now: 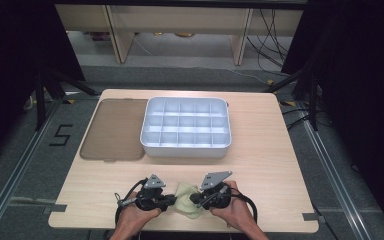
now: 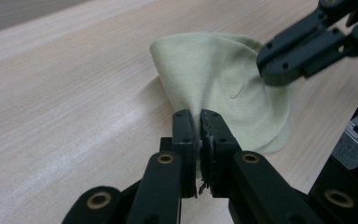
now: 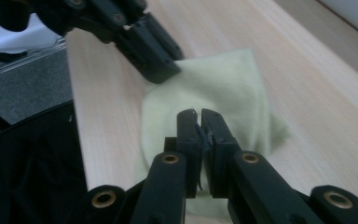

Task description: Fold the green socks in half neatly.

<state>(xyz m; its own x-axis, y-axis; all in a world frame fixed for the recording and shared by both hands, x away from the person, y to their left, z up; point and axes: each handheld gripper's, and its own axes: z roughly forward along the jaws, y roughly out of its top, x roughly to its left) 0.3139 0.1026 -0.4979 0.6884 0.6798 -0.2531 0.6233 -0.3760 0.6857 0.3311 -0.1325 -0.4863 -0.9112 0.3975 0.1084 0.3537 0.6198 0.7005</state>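
Note:
A pale yellow-green cloth point(image 1: 187, 199) lies bunched near the front edge of the wooden table point(image 1: 260, 170), between my two grippers. My left gripper point(image 1: 174, 201) comes at it from the left and my right gripper point(image 1: 196, 198) from the right. In the left gripper view the left gripper point(image 2: 200, 116) has its jaws pinched together on the near edge of the cloth point(image 2: 214, 74), and the right gripper point(image 2: 270, 70) grips the far side. In the right gripper view the right gripper point(image 3: 199, 116) is shut on a fold of the cloth point(image 3: 228, 84); the left gripper point(image 3: 161, 72) clamps its far corner.
A white tray point(image 1: 185, 150) divided into several empty compartments stands at the middle back of the table. A brown translucent lid point(image 1: 115, 130) lies flat to its left. Bare wood stretches to both sides of the hands.

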